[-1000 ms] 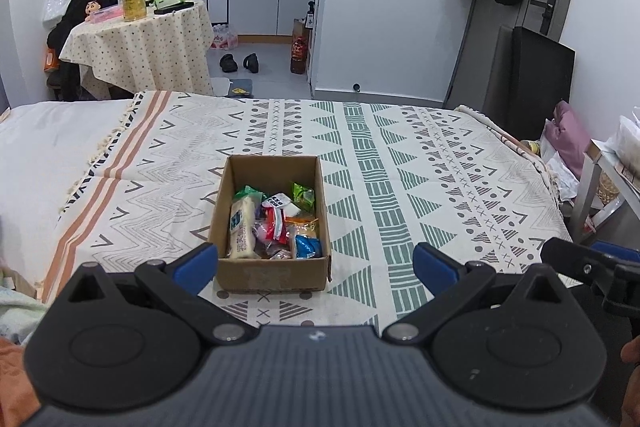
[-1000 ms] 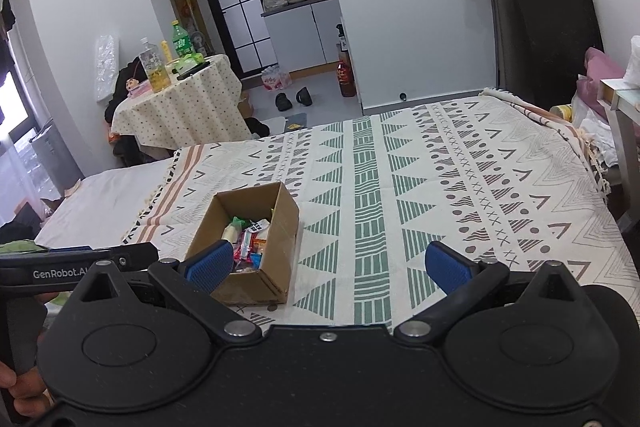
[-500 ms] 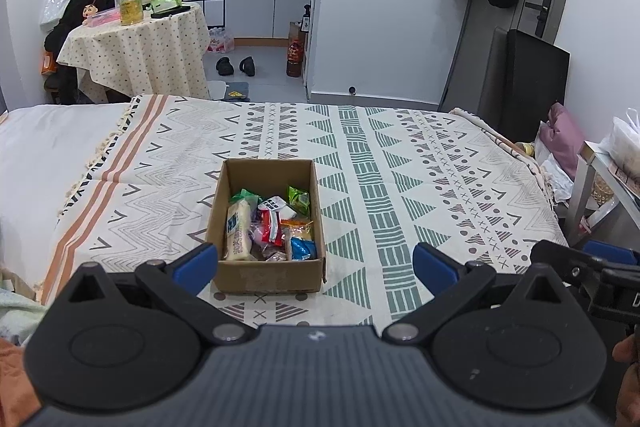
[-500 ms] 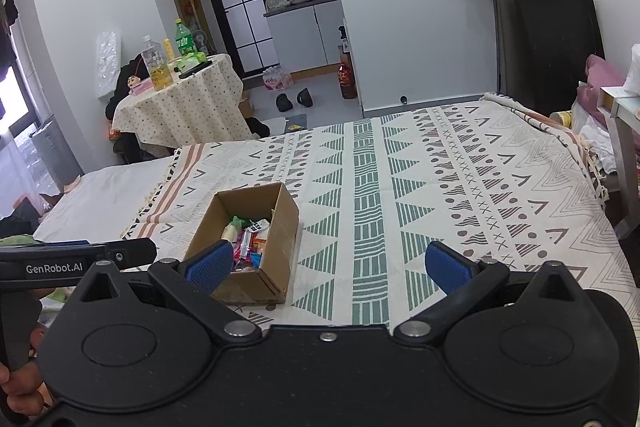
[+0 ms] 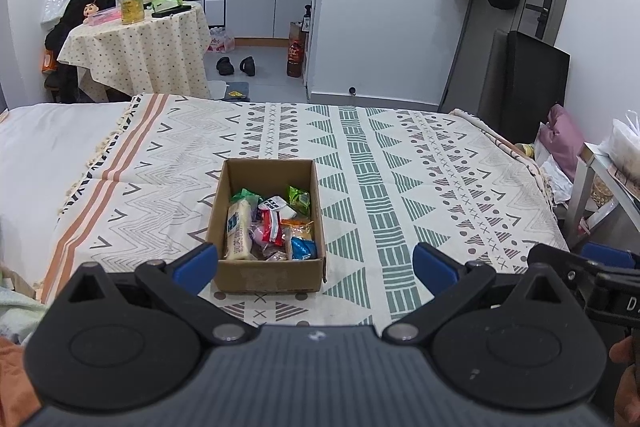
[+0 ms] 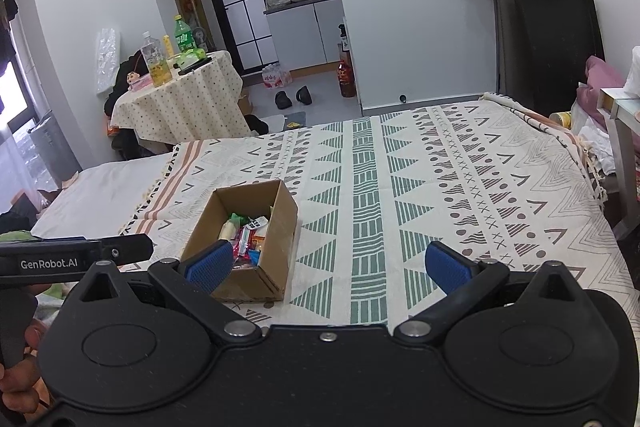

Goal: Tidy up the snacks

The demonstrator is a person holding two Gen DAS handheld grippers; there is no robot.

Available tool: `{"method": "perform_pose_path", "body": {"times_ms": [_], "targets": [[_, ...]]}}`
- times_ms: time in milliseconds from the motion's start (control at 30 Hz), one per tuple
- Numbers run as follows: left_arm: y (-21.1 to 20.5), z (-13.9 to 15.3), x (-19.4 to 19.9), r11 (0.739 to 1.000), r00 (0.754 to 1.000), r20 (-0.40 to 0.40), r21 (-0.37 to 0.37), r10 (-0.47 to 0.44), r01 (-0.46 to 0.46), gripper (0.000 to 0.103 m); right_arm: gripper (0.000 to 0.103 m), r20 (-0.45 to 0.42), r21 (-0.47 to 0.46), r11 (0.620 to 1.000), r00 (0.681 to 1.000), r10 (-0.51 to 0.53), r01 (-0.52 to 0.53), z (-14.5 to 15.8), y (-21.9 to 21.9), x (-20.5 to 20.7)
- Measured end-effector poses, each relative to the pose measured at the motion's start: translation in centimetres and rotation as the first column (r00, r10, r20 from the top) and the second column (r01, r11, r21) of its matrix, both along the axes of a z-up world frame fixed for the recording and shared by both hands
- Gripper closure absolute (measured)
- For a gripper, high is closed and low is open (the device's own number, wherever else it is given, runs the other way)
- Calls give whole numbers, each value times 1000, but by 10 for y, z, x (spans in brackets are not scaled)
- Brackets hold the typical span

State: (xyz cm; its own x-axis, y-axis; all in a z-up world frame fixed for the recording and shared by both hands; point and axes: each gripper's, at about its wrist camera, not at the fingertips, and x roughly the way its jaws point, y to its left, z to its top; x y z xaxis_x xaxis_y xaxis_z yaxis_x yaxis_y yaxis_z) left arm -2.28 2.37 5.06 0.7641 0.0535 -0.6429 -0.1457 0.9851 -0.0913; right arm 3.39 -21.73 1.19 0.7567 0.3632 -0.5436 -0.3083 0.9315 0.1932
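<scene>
Where the left wrist view looks down the bed [image 5: 400, 155], the left claw [image 5: 315, 263] is held wide open and empty before the box [image 5: 269, 273] of snacks [image 5: 272, 223]. In the right wrist view, the right claw [image 6: 328, 265] is likewise spread open, the box [image 6: 280, 227] seen just past its left finger.

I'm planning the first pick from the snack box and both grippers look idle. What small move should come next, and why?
Probably ease the left gripper forward and down toward the cardboard box. Both it and the right gripper are open and empty, short of the box, and the left wrist view has the box centred, with the long pale snack packet lying exposed along its left wall.
</scene>
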Motion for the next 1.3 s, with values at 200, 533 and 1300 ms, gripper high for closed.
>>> {"method": "perform_pose_path", "body": {"times_ms": [200, 533, 1300], "targets": [[-1, 3, -1, 1000, 1000, 7, -2, -5, 5, 0, 0, 4, -2, 1000, 1000, -4, 4, 2, 0, 0], [-1, 3, -2, 1000, 1000, 7, -12, -4, 4, 0, 0, 7, -10, 1000, 1000, -14, 14, 4, -2, 0], [1, -2, -1, 1000, 1000, 0, 0, -10, 10, 0, 0, -3, -106, 994, 1000, 2, -3, -7, 12, 2]]}}
